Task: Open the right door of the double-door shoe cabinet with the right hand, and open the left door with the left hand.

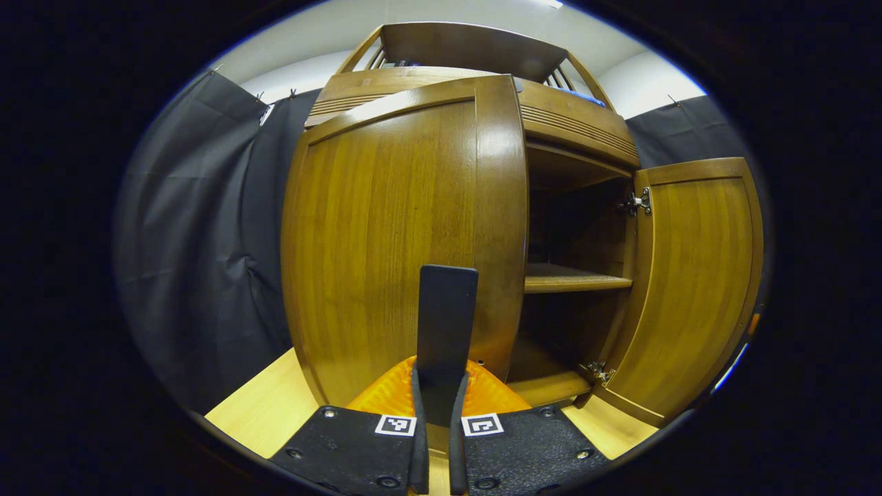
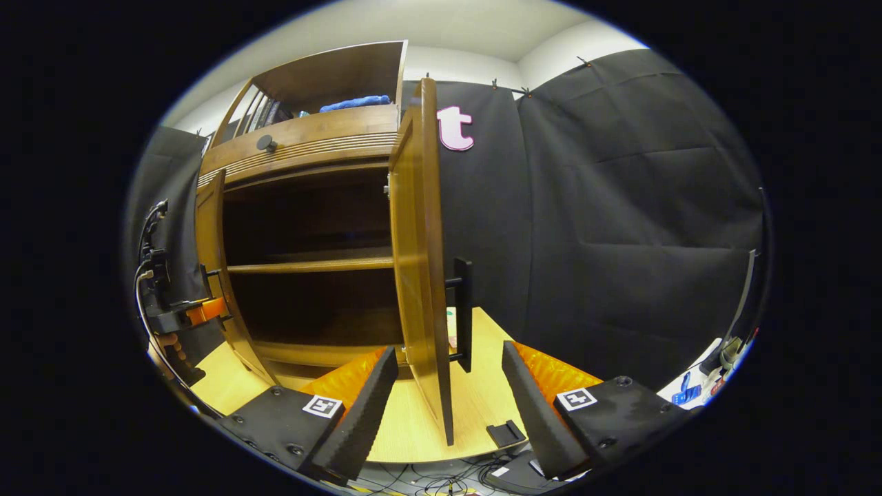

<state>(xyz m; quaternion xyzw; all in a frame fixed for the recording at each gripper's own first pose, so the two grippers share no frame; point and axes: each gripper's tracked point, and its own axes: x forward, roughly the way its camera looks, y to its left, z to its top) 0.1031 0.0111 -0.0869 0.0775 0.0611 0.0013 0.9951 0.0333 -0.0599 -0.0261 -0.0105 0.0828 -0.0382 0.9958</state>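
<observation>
The wooden shoe cabinet [image 1: 572,124] fills the left gripper view. Its left door [image 1: 386,241] is right in front of me, swung a little out from the frame. My left gripper [image 1: 442,386] is shut on that door's black bar handle [image 1: 446,310]. The right door [image 1: 689,275] stands wide open. In the right gripper view this right door [image 2: 417,275] shows edge-on, with its black handle [image 2: 463,310] on the outer face. My right gripper [image 2: 449,351] is open, one finger on each side of the door's lower edge, touching nothing. The left gripper [image 2: 176,313] shows far left at the left door [image 2: 210,275].
Inside the cabinet a shelf [image 2: 310,264] crosses the dark interior. A blue cloth [image 2: 355,103] lies on the top rack above a drawer knob [image 2: 265,143]. The cabinet stands on a pale wooden platform [image 2: 482,393]. Cables [image 2: 448,482] lie below its front edge.
</observation>
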